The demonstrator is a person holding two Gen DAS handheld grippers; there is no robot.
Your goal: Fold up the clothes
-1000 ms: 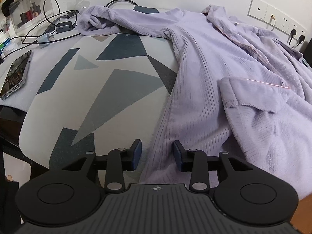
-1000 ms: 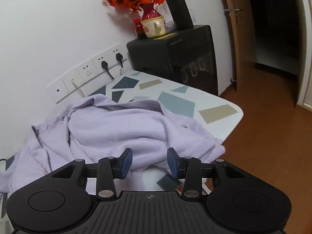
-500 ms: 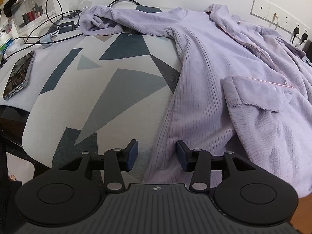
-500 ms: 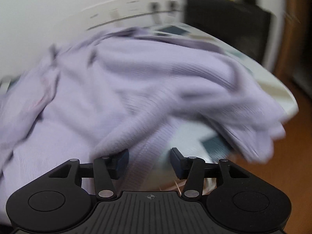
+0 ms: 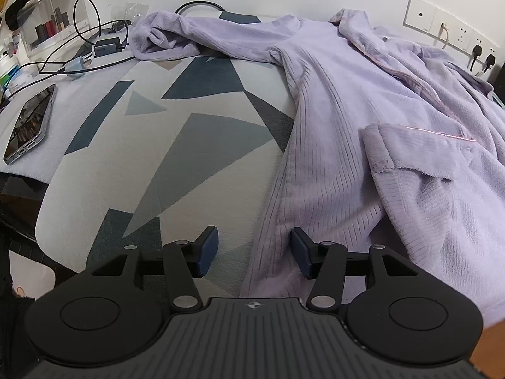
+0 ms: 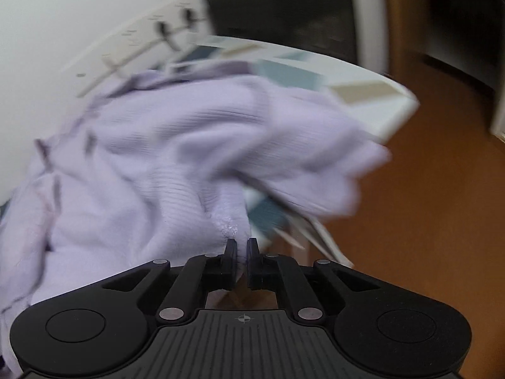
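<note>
patterned table (image 5: 176,145), garment (image 6: 195,158) in right gripper (image 6: 242,246)

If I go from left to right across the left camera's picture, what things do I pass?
Phone → charger plug → patterned table cover → purple robe → wall sockets.
</note>
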